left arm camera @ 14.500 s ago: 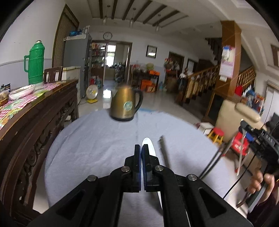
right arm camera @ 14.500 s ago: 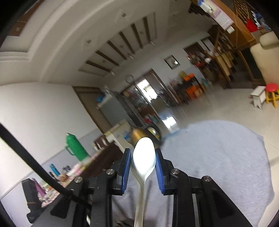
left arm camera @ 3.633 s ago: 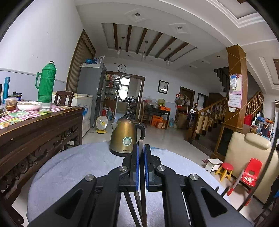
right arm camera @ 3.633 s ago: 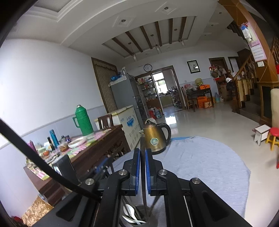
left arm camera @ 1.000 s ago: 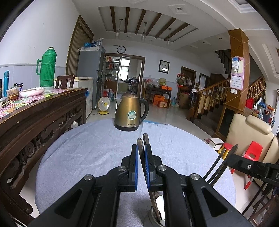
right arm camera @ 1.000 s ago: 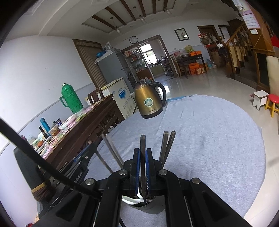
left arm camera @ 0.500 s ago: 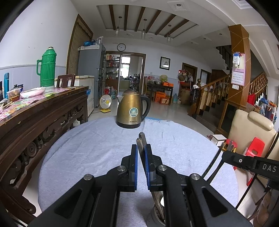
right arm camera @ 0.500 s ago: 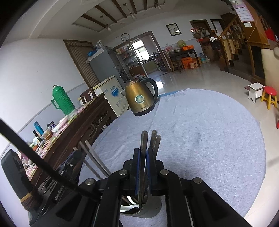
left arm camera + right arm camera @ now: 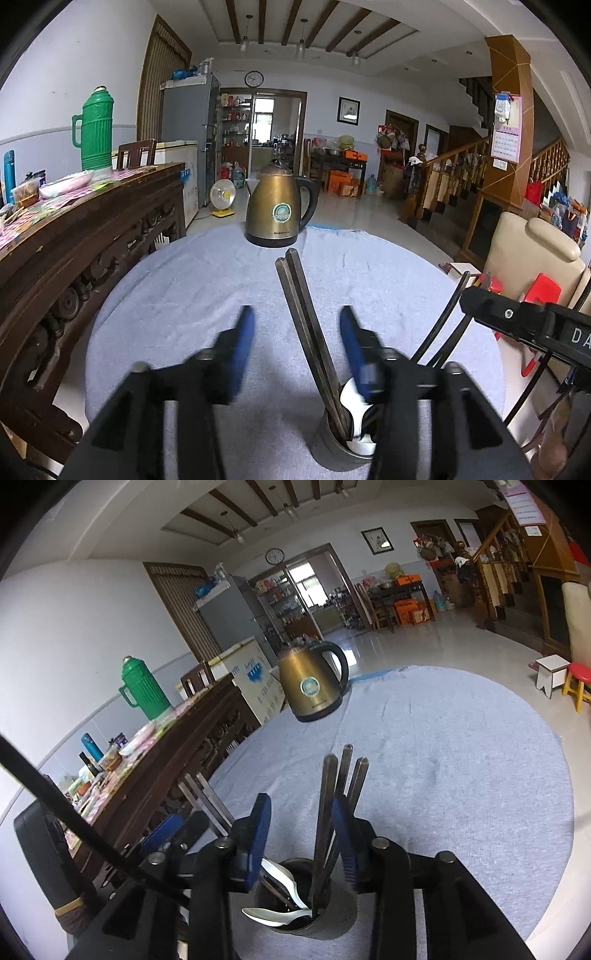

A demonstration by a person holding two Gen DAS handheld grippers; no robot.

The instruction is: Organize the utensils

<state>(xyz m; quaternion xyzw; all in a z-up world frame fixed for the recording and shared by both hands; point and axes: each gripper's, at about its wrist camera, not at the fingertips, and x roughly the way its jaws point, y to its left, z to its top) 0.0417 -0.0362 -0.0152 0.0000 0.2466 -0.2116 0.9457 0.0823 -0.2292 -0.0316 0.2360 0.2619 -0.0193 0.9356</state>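
Both pairs of chopsticks now stand loose in the holder cup (image 9: 306, 912): one second ago each was pinched. Left gripper (image 9: 297, 354) jaws are opening, its dark chopsticks (image 9: 303, 317) between them, untouched and leaning away. Right gripper (image 9: 301, 834) jaws are opening too around its own upright pair (image 9: 325, 805). White spoons (image 9: 280, 915) lie inside the cup, on the grey-clothed surface (image 9: 461, 775).

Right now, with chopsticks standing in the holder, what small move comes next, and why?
Probably lift both hand-held grippers straight up and clear. The left and right jaws are opening, the chopsticks stand loose between the pads inside the holder, so nothing needs holding.
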